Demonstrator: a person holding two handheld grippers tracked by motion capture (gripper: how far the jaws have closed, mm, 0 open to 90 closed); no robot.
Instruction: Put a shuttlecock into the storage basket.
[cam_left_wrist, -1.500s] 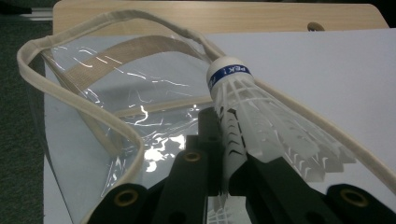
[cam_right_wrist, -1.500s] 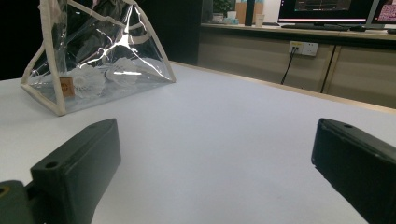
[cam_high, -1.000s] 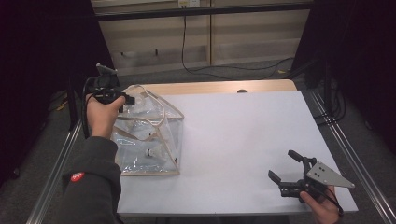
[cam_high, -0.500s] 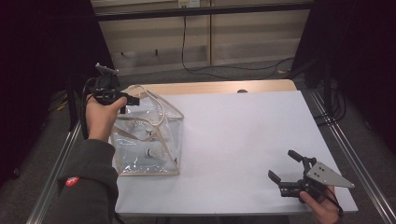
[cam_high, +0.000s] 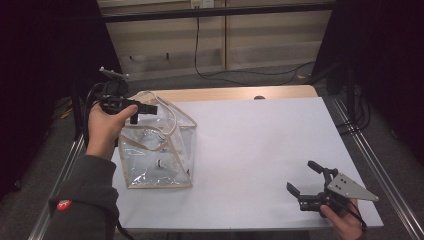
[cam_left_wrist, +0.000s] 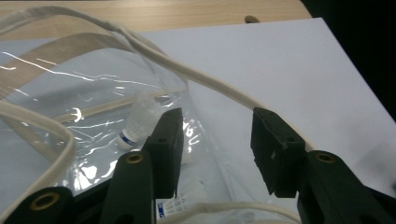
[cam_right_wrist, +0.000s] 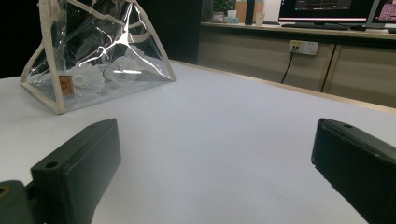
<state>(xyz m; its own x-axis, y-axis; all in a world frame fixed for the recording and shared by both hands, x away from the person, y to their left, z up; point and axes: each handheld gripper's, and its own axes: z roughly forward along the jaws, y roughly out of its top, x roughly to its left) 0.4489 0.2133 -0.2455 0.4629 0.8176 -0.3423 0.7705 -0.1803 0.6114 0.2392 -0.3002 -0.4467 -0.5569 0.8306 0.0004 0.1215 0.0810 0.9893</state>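
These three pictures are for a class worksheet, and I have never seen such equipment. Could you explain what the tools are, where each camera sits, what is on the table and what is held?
A person holds a hand tool with two black fingers in each hand. The high view looks down on the white table; the other two cameras ride on the tools and look along their fingers. On the table stands a clear plastic bag with cream edging, and shuttlecocks lie inside. The left gripper is at the bag's top; its fingers have just been opening, the bag's cream strap runs past them unpinched, and they hold nothing. The right gripper waits near the table's front, open and empty.
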